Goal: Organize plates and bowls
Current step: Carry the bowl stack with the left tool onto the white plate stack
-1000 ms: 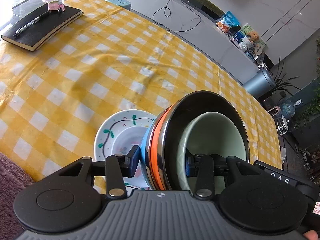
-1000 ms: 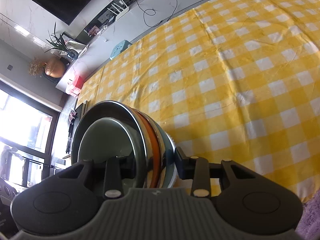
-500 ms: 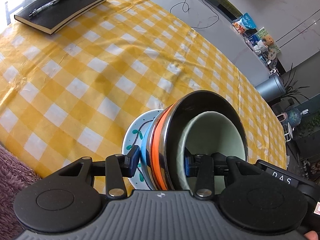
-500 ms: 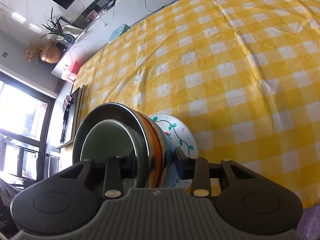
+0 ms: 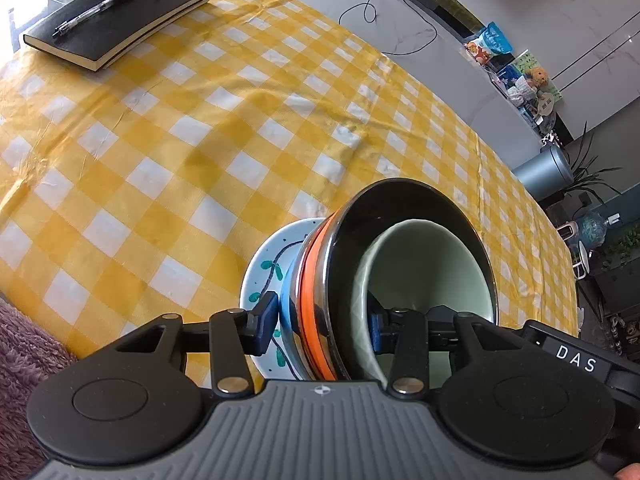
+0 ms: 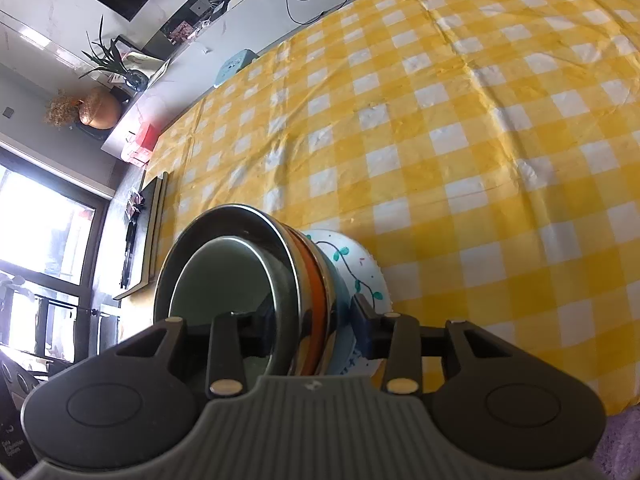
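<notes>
Pinching the nested stack of bowls point(image 5: 320, 312) by its wall, the left gripper point(image 5: 320, 330) is seen with one blue pad on the outside of the pale blue shell and the other inside the pale green bowl point(image 5: 424, 264). The same stack is straddled on its opposite side by the right gripper point(image 6: 312, 320), whose jaws have just been opening slightly; its outer pad point(image 6: 362, 314) lies against the blue shell, and whether the inner pad presses the rim cannot be told. Between the fingers, steel, orange and blue rims are layered. Directly beneath and just beyond the stack, a white plate painted with a green vine point(image 6: 360, 268) is seen on the yellow checked tablecloth point(image 5: 200, 128). Far ahead of the left gripper, a black notebook point(image 5: 116, 20) with a pen point(image 5: 94, 10) on it is seen.
</notes>
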A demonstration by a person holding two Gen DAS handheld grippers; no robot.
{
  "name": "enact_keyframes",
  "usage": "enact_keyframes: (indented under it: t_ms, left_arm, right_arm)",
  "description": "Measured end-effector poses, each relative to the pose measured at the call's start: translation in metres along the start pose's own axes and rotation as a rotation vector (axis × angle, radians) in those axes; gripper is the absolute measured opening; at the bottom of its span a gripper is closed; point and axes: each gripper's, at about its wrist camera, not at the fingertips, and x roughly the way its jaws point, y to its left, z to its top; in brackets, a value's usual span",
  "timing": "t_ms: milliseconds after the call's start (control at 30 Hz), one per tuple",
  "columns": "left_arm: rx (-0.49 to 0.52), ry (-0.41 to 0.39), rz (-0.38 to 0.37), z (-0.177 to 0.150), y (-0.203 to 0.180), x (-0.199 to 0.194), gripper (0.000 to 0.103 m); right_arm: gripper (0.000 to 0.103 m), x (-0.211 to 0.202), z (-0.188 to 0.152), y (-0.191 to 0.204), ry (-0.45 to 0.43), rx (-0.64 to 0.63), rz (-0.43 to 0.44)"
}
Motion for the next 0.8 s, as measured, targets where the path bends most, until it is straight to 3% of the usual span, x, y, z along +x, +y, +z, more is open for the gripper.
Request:
enact_keyframes:
  t_ms: [100, 267, 567, 800]
  left_arm:
    - [0.018, -0.034, 0.010, -0.001, -0.002, -0.004, 0.060]
    - [0.063, -0.128, 0.028, -0.003, -0.010, -0.025, 0.066]
    - [0.273, -0.314, 0.043, -0.026, -0.037, -0.076, 0.067]
    - [0.455, -0.439, 0.047, -0.057, -0.056, -0.113, 0.067]
  right_arm:
    - [0.048, -0.005, -0.002, 0.003, -0.025, -0.022, 0.002]
    - [0.052, -0.018, -0.007, 0.011, -0.071, -0.090, -0.032]
    - [0.056, -0.058, -0.026, 0.019, -0.189, -0.193, -0.084]
    - [0.060, -0.103, -0.053, 0.028, -0.349, -0.309, -0.093]
